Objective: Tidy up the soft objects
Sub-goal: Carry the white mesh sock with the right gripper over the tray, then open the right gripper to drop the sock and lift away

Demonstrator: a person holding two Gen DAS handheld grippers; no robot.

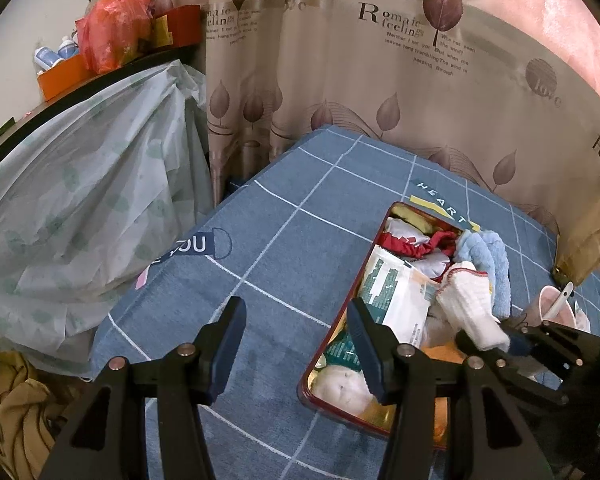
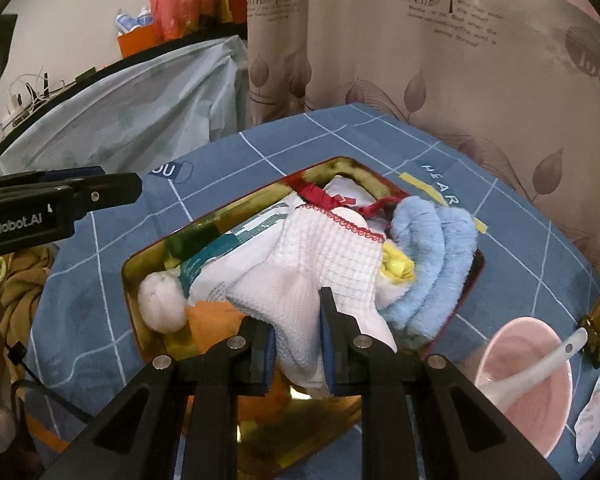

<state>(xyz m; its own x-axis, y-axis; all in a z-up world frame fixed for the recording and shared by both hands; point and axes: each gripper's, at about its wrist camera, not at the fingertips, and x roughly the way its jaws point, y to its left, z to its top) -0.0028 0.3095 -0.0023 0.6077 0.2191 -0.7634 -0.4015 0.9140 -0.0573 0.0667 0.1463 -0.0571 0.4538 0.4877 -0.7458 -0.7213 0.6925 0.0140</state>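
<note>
Blue grid bedsheet (image 1: pixel 284 240), leaf-print curtain (image 1: pixel 380 80), left fingers (image 1: pixel 296 344) wide, right fingers (image 2: pixel 298 344) clamping white sock (image 2: pixel 320 272)

- Your right gripper (image 2: pixel 298 344) points down and forward. Its two fingers are squeezed tight on the white sock (image 2: pixel 316 280), one on each side of it.
- Your left gripper (image 1: pixel 296 344) points down and forward too. Its two fingers stand wide apart with nothing between them.
- From the left wrist camera, your right gripper (image 1: pixel 500 340) shows at the right edge with the white sock (image 1: pixel 470 312) at its tip.
- From the right wrist camera, your left gripper (image 2: pixel 112 184) shows at the left edge, seen from the side.
</note>
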